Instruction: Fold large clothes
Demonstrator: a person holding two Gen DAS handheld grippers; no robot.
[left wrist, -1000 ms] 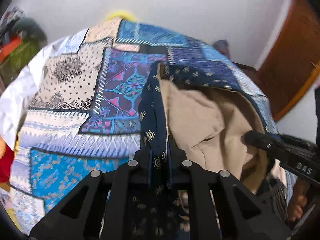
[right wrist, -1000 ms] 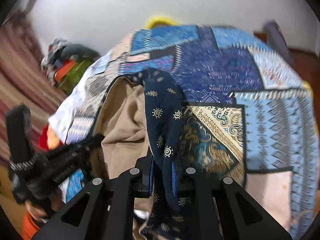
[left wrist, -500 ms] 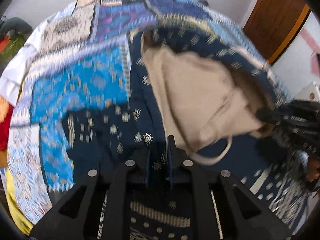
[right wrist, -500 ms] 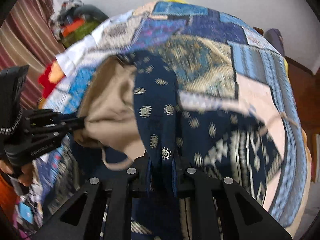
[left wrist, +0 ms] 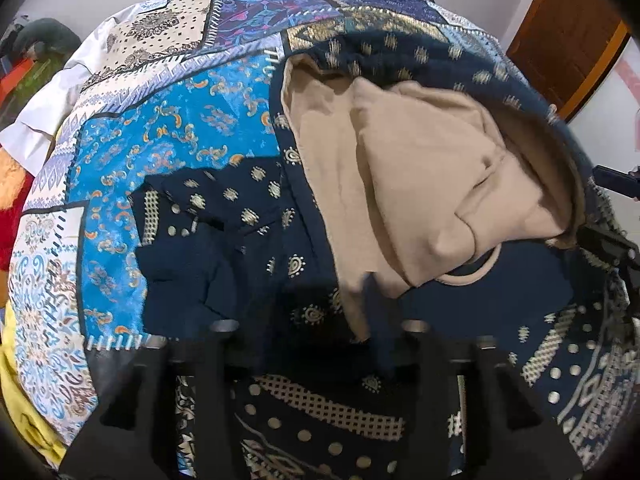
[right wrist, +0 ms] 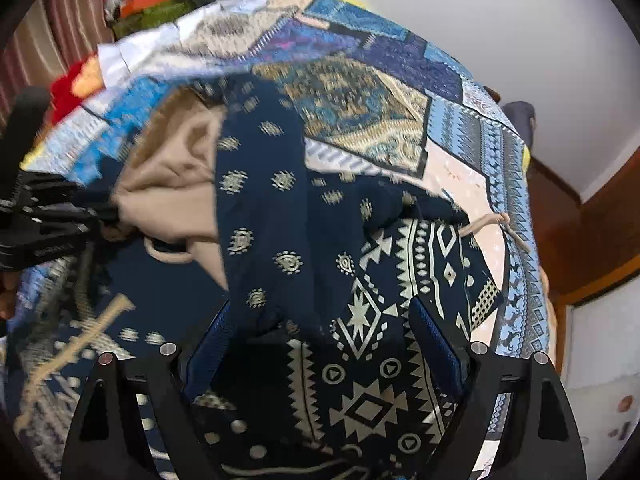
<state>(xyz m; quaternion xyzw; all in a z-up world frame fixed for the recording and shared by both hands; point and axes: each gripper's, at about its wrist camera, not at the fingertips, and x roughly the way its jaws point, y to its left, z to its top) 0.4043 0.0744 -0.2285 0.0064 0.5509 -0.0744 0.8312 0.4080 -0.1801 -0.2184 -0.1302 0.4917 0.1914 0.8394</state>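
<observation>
Both grippers released navy hoodie (left wrist: 248, 216); jaws apart

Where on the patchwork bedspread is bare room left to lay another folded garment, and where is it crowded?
Free: the bright blue patch left of the navy patterned garment, and the far patches beyond it towards the wall. Crowded: the near middle, where the garment and its beige lining lie, and the clothes pile at the bed's far left corner.
</observation>
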